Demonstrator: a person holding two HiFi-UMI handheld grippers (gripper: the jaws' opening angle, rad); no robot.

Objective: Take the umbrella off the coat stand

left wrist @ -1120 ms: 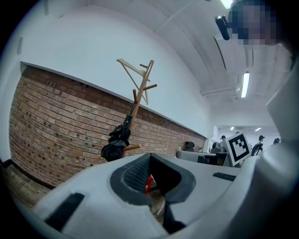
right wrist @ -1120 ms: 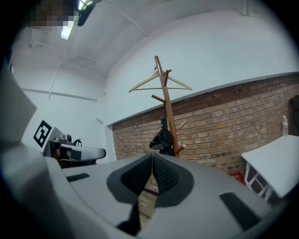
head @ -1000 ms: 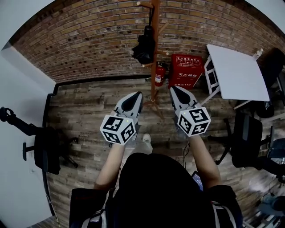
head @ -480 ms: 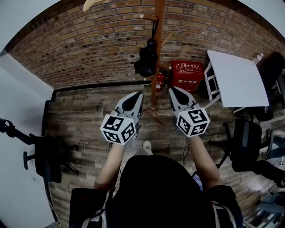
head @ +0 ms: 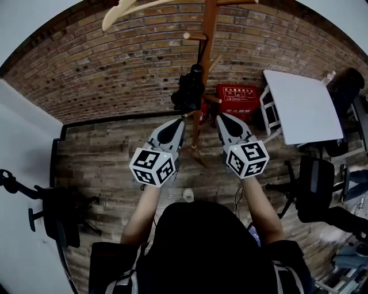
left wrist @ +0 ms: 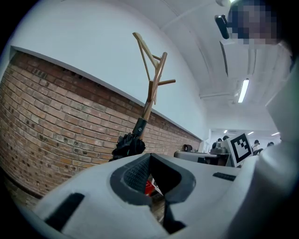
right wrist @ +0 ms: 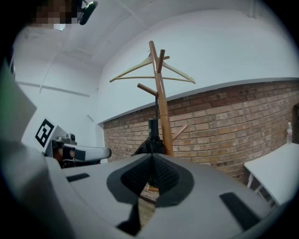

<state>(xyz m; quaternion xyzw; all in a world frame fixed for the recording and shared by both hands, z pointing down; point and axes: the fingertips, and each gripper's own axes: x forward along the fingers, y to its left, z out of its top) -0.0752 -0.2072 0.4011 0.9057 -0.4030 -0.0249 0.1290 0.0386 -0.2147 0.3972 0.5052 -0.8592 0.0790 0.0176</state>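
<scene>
A black folded umbrella (head: 188, 92) hangs by its strap from a peg of the wooden coat stand (head: 205, 51), against the brick wall. In the left gripper view the umbrella (left wrist: 128, 145) shows just over the jaws, with the stand (left wrist: 150, 93) above it. The right gripper view has the umbrella (right wrist: 150, 140) dead ahead beside the pole (right wrist: 161, 102). My left gripper (head: 176, 123) and right gripper (head: 222, 117) are held level on either side of the pole's foot, short of the umbrella. Both are shut and hold nothing.
A wooden hanger (head: 123, 9) hangs at the stand's top. A red fire-equipment box (head: 237, 99) sits right of the stand and a white table (head: 302, 106) farther right. Office chairs stand at the left (head: 57, 209) and right (head: 316, 186).
Both grippers have moved forward toward the coat stand. The stand and umbrella now sit closer and lower in the head view, just ahead of the fingertips. The jaws stayed shut.
</scene>
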